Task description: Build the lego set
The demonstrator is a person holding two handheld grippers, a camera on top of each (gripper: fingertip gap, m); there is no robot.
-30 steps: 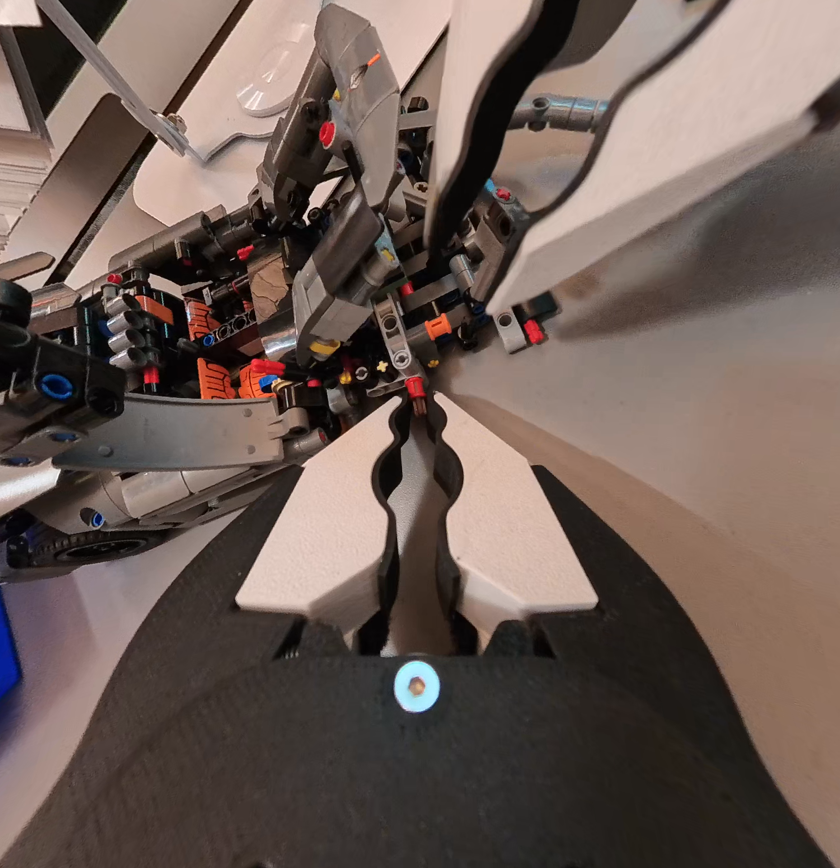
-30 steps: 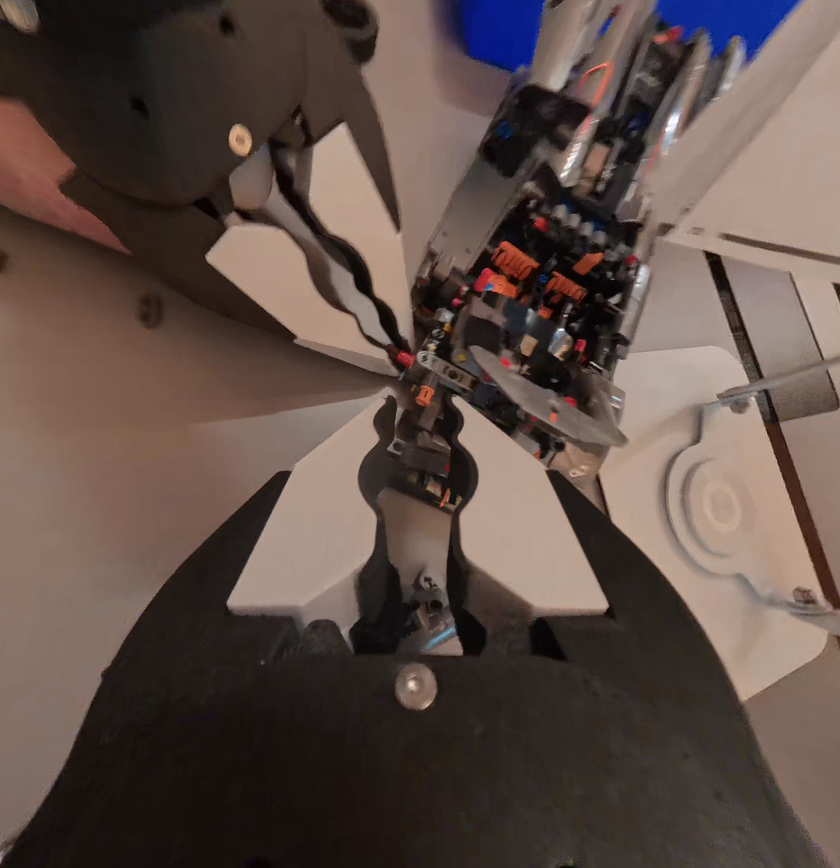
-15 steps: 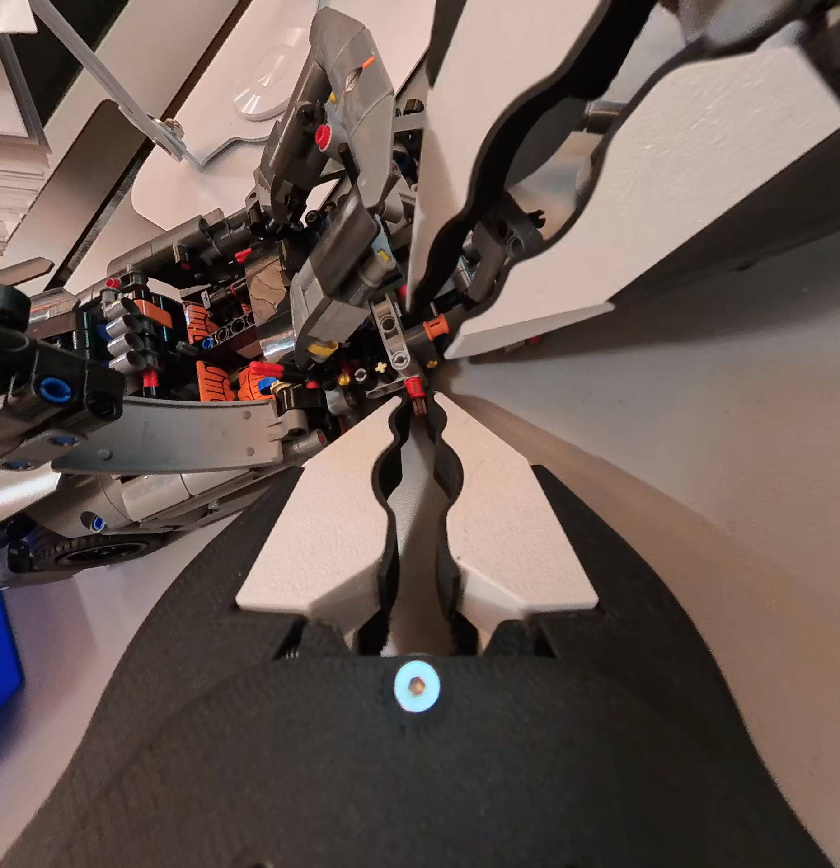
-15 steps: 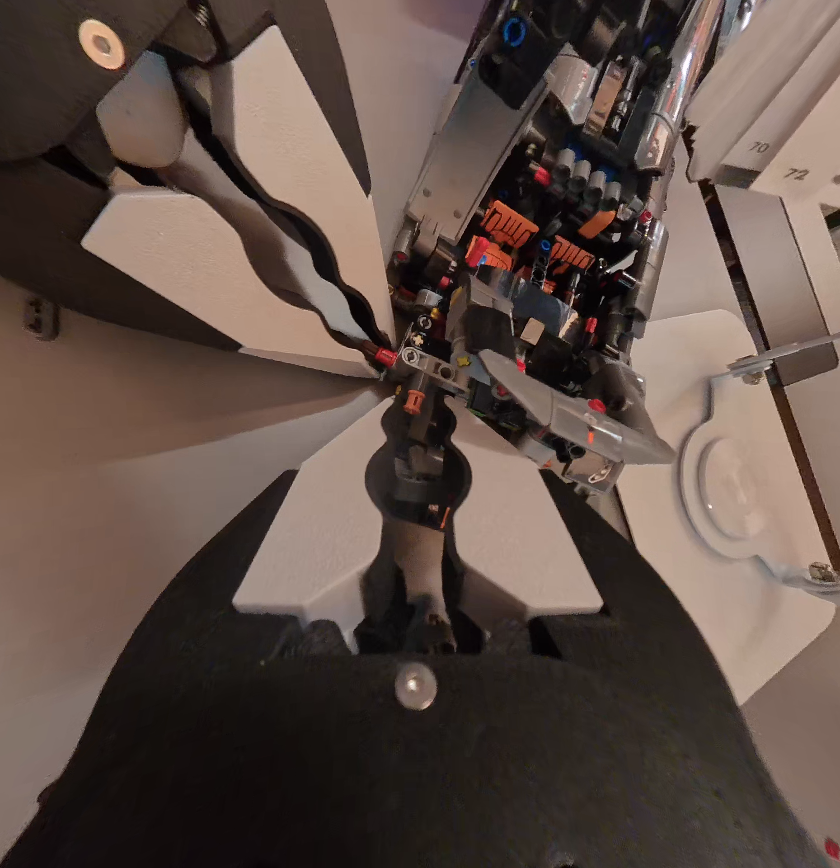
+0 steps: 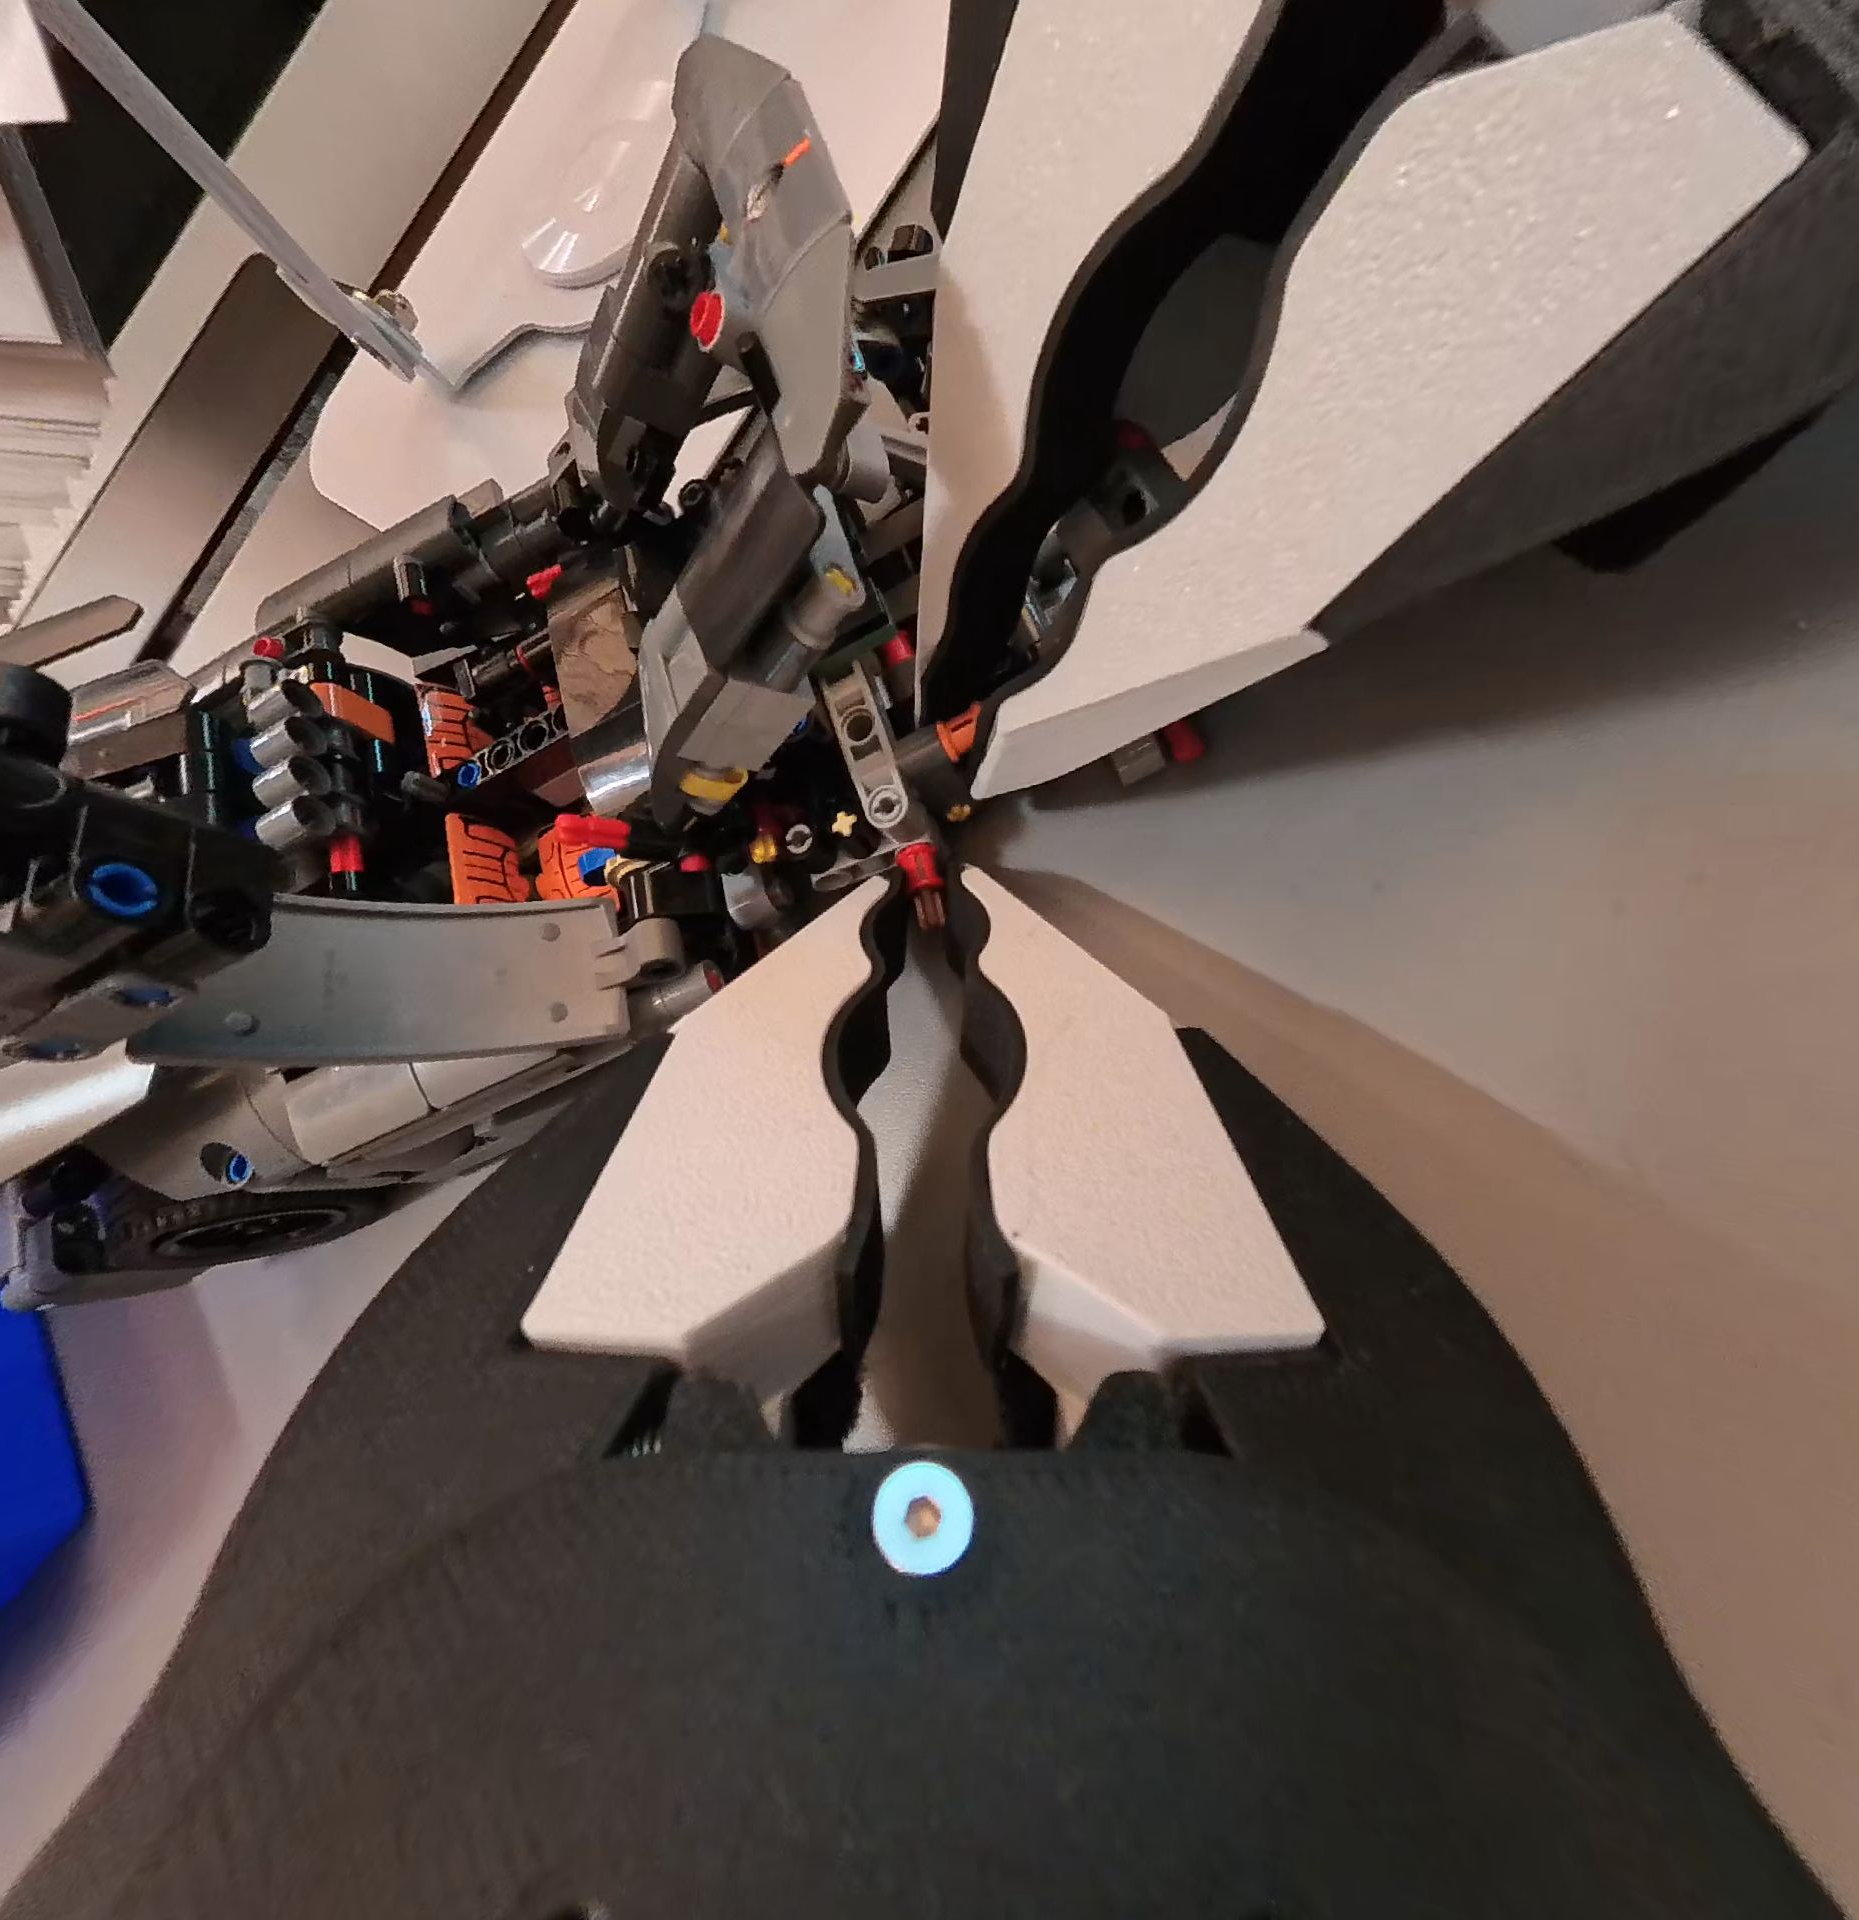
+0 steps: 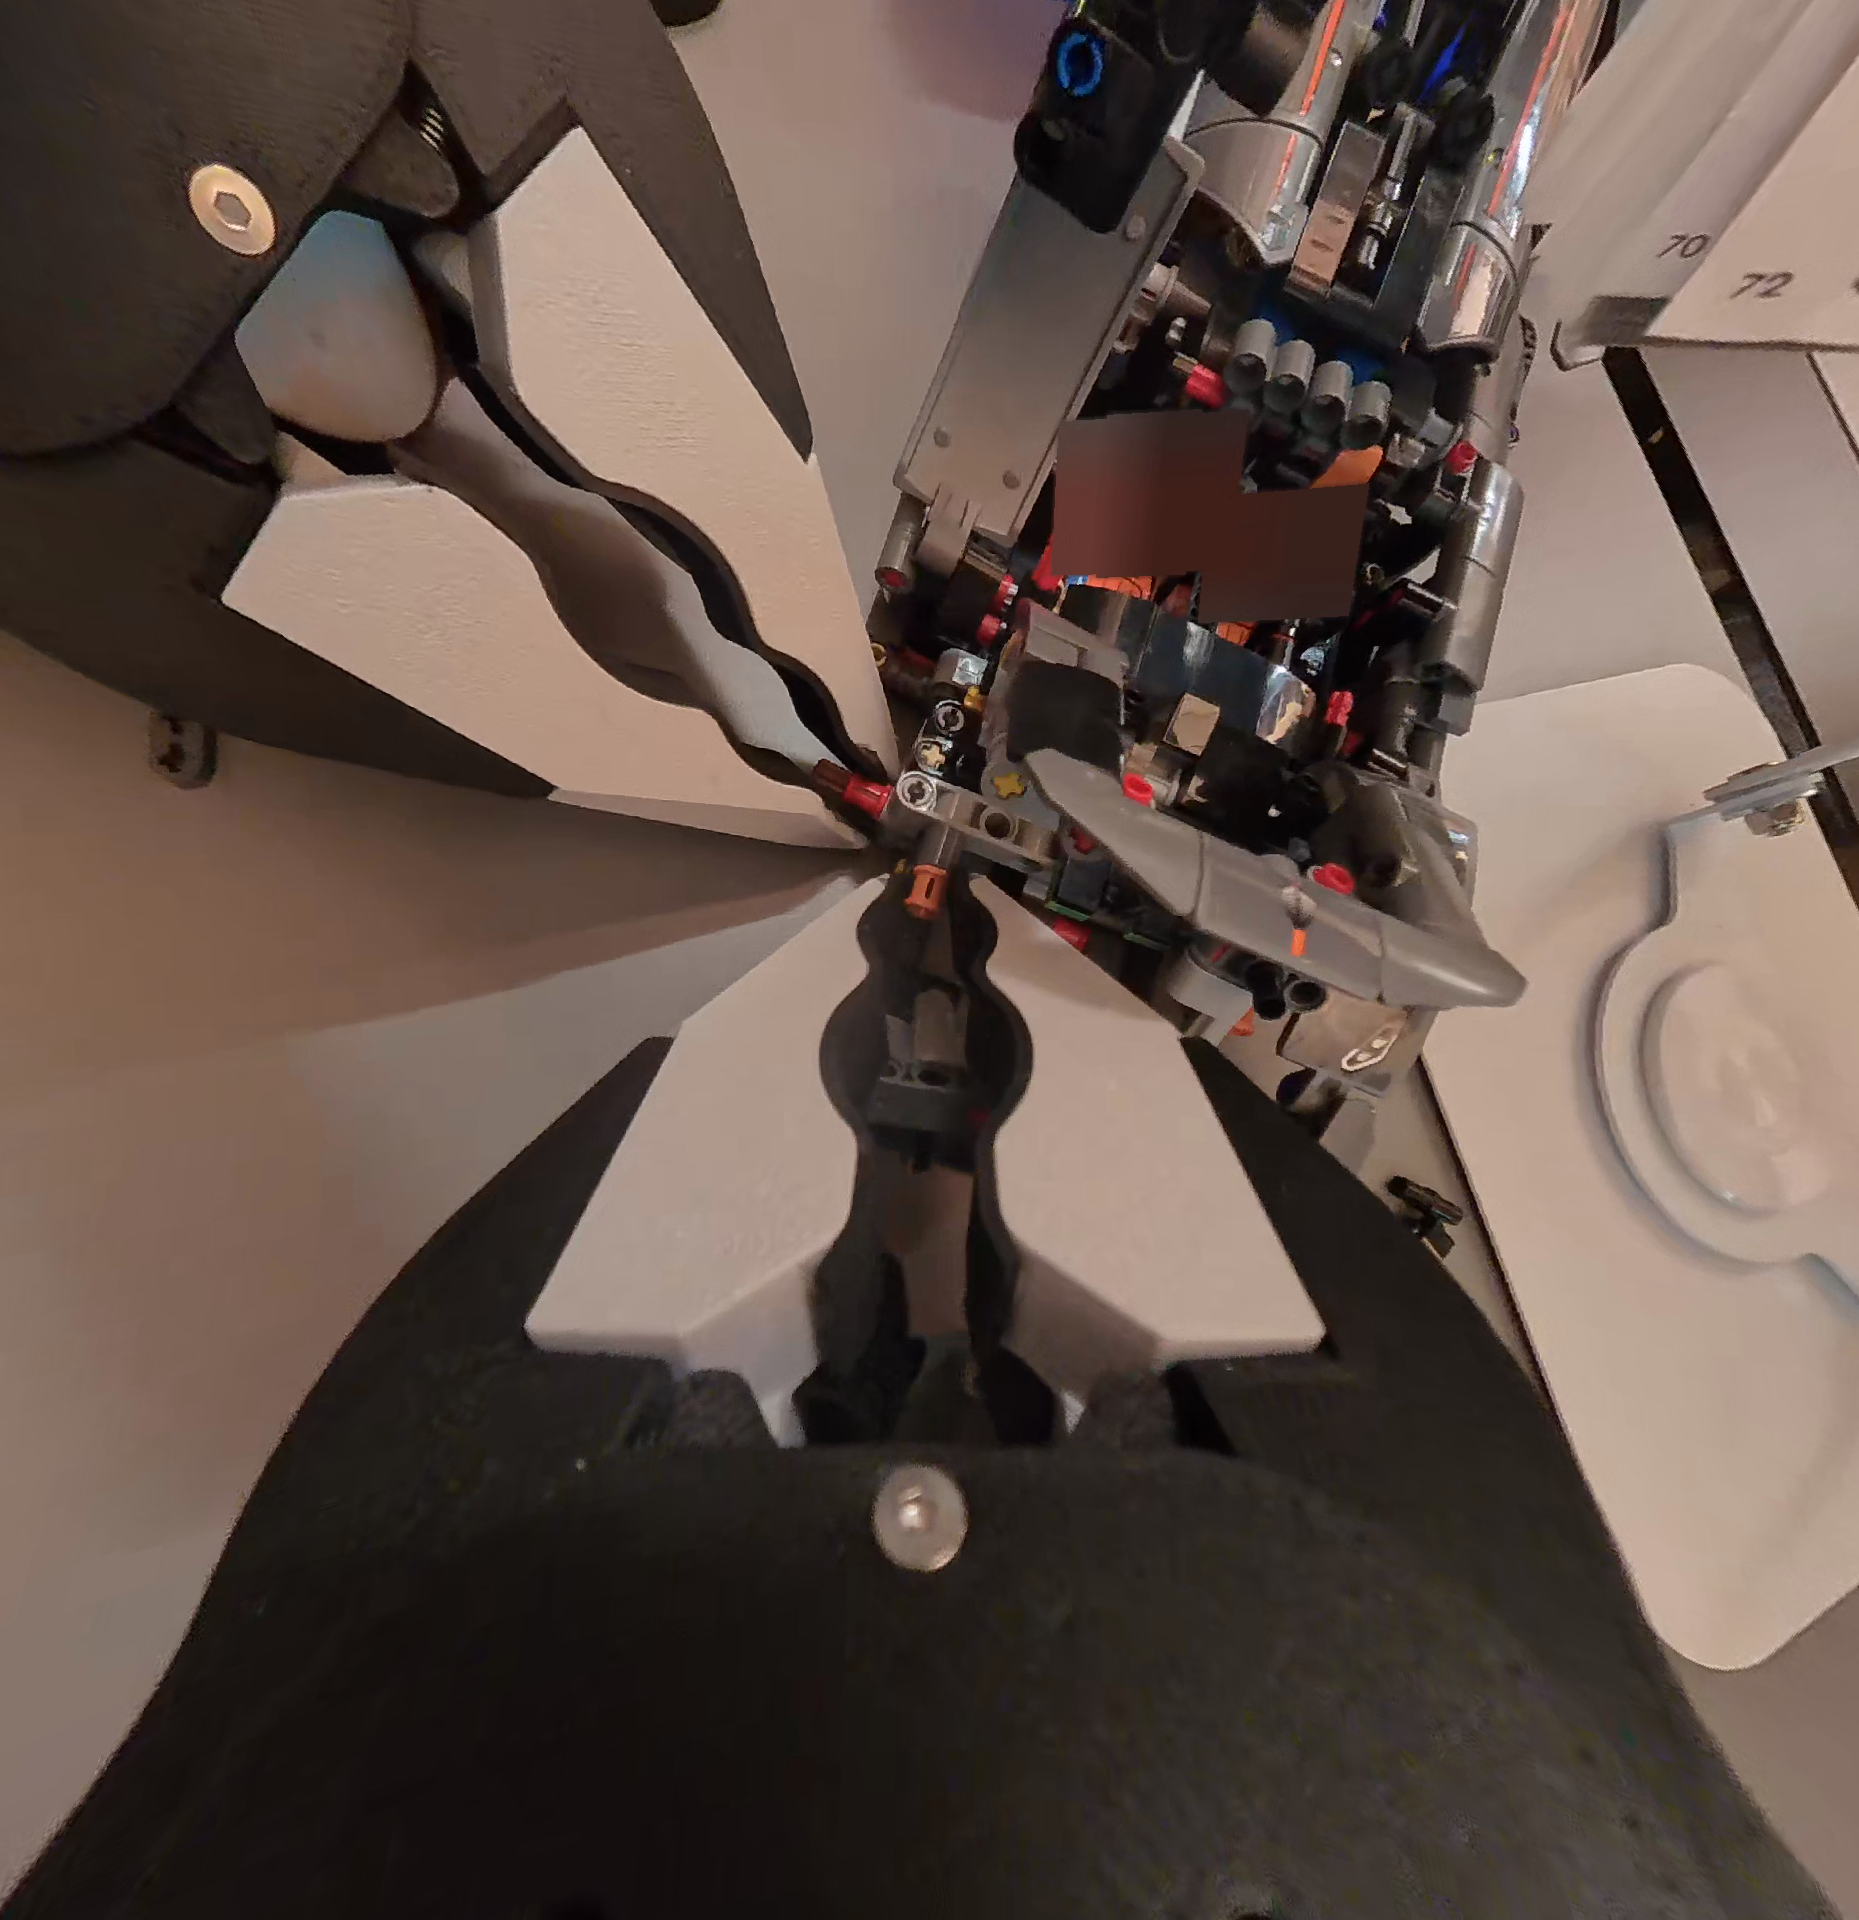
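Gripping from two sides, we hold the lego model (image 5: 509, 790), a grey-and-black vehicle lying on the white bench (image 5: 1476, 935). Our left gripper (image 5: 927, 902) has its jaws nearly closed, pinching a red pin (image 5: 920, 864) at the end of a light grey beam (image 5: 871, 743). Our right gripper (image 6: 930, 904) has its jaws closed around a dark axle piece with an orange tip (image 6: 923, 888) joined to that same beam.
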